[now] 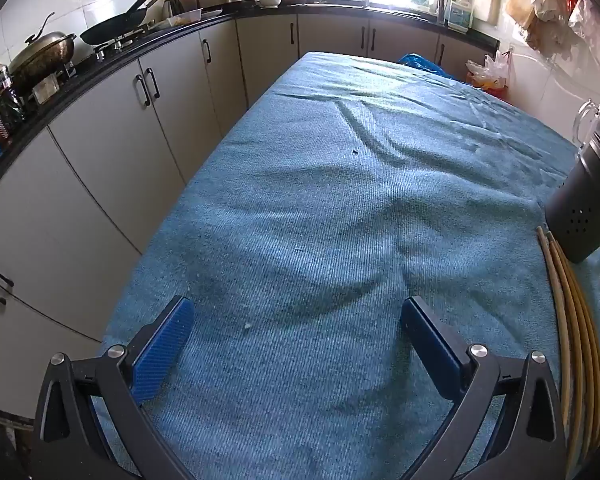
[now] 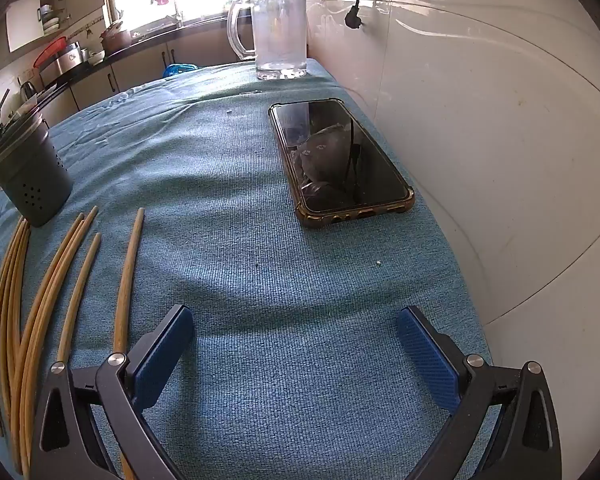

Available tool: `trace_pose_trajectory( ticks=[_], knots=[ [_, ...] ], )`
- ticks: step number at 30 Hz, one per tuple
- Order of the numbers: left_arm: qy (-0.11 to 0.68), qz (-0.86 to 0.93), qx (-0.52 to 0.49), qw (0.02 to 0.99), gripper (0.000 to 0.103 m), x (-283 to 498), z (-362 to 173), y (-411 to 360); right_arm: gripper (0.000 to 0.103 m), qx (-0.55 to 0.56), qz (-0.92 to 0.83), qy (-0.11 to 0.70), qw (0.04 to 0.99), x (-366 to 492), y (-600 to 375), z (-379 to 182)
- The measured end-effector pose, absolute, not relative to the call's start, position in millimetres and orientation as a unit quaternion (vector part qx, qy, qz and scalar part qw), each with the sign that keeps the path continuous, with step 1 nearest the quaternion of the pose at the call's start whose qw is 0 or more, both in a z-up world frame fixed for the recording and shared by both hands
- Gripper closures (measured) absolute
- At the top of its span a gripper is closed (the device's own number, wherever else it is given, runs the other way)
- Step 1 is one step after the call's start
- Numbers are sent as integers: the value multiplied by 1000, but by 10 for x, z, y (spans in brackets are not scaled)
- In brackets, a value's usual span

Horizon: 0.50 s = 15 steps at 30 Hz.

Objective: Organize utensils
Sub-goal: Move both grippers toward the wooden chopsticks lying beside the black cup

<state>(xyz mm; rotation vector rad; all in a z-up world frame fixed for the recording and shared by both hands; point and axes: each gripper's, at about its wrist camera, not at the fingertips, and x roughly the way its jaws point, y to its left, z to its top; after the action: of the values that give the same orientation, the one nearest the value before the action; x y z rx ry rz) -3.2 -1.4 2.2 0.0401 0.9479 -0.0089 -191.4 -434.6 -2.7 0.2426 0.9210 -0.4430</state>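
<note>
Several wooden chopsticks [image 2: 48, 280] lie loose on the blue cloth at the left of the right wrist view; they also show at the right edge of the left wrist view [image 1: 576, 320]. A dark grey perforated utensil holder [image 2: 32, 172] stands upright just beyond them, also seen in the left wrist view [image 1: 588, 208]. My left gripper [image 1: 296, 320] is open and empty above bare cloth, left of the chopsticks. My right gripper [image 2: 296, 324] is open and empty, with one chopstick [image 2: 128, 276] beside its left finger.
A phone [image 2: 340, 156] in a clear case lies face up near the white wall. A clear plastic jug [image 2: 276, 32] stands at the table's far end. Kitchen cabinets [image 1: 112, 120] and a counter with pans run along the left of the table [image 1: 340, 200].
</note>
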Motion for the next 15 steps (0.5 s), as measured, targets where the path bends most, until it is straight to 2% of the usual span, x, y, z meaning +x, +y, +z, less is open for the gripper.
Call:
trace_pose_trajectory(
  ticks=[8, 15],
  knots=[
    [423, -27, -3, 906, 0, -296, 352, -52, 0, 120, -210, 441, 864, -1915, -4364, -32],
    [371, -25, 13, 928, 0, -978, 786, -292, 0, 119, -212, 448, 860, -1897, -4335, -48]
  ],
)
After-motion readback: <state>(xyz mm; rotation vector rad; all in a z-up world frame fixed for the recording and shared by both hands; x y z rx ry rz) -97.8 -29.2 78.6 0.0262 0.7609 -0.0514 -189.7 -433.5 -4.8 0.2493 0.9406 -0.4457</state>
